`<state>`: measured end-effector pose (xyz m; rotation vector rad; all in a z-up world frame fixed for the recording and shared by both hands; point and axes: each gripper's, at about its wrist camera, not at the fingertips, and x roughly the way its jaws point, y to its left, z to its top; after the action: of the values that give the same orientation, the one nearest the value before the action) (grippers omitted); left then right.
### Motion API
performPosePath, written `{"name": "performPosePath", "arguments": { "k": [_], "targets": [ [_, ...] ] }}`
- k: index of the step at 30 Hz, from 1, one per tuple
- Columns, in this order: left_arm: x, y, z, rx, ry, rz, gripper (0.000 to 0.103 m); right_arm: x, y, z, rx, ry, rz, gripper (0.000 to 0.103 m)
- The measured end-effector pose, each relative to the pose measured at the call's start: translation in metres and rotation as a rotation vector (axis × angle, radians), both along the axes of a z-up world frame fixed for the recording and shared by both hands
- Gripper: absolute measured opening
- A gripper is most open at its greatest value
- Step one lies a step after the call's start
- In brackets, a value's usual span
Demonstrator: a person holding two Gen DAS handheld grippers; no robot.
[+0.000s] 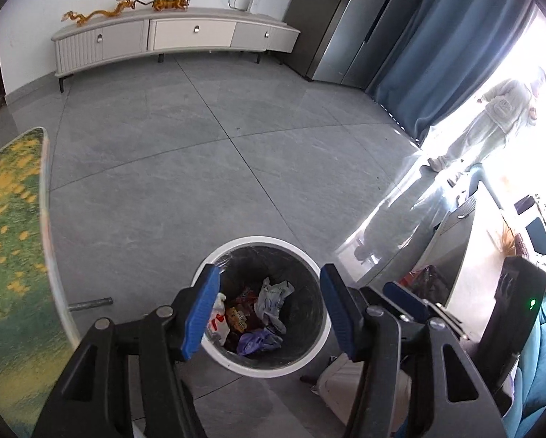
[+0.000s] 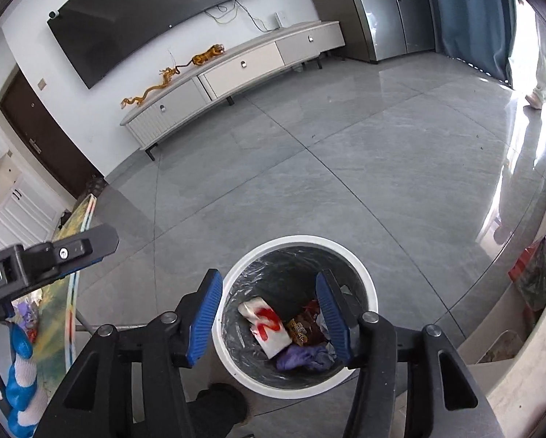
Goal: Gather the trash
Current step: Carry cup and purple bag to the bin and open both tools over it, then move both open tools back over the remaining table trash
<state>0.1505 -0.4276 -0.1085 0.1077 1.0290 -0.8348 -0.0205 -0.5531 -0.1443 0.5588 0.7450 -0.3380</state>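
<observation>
A white round trash bin (image 1: 311, 266) with a grey liner stands on the floor below both grippers; it also shows in the right wrist view (image 2: 368, 281). Inside lie a white wrapper with red print (image 2: 267, 326), a brown snack packet (image 2: 298, 330), a purple crumpled piece (image 2: 302, 357) and a white crumpled bag (image 1: 273, 299). My left gripper (image 1: 271, 314) is open and empty above the bin. My right gripper (image 2: 269, 317) is open and empty above the bin. The right gripper's blue pads (image 1: 406, 301) show at the right of the left wrist view.
A table with a green and yellow floral top (image 1: 6, 241) stands left of the bin. A white TV cabinet (image 1: 174, 36) lines the far wall. A person (image 1: 492, 124) stands by the bright window and blue curtain (image 1: 452, 43). A teal sofa (image 1: 543, 361) is at right.
</observation>
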Motion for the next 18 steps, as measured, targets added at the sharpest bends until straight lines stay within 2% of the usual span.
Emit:
{"name": "performPosePath", "arguments": {
  "k": [13, 18],
  "targets": [
    [-0.038, 0.099, 0.023, 0.069, -0.124, 0.081, 0.055, -0.018, 0.053, 0.028, -0.062, -0.023, 0.075, 0.056],
    [-0.054, 0.148, 0.038, 0.094, -0.205, 0.155, 0.056, -0.022, 0.082, 0.042, -0.084, -0.045, 0.126, 0.056]
  ]
}}
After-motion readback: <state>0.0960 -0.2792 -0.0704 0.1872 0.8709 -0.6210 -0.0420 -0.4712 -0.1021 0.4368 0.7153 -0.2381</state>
